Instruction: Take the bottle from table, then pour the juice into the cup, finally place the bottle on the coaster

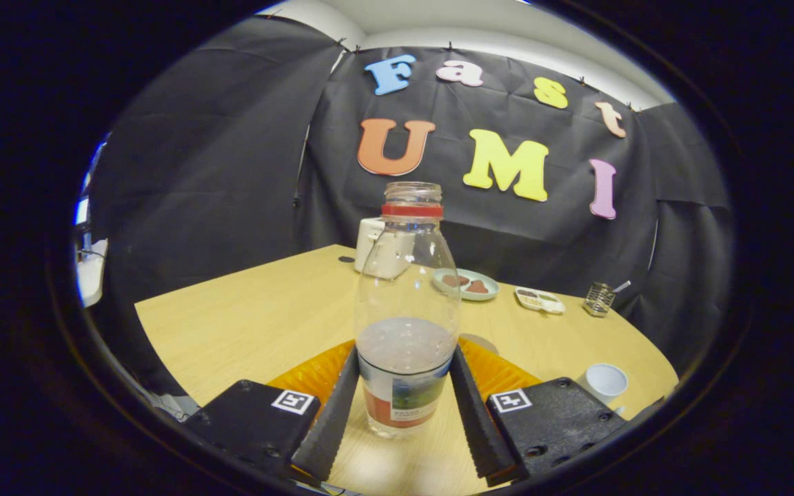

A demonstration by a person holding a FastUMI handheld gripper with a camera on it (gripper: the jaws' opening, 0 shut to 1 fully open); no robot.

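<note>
Black cloth walls close in a pale wooden bench [245, 310]. On it the claw [404, 399] has its fingers against either side of the bottle [407, 310], low on the label, seemingly gripping it. The bottle stands upright, uncapped, part full, directly between the fingers. An orange coaster [314, 375] lies just behind it; the white cup [606, 381] sits off to the right, so the pour likely calls for a rightward carry.

The tongs [404, 362] clasp the upright bottle [407, 303], a cup [606, 381] nearby.
</note>
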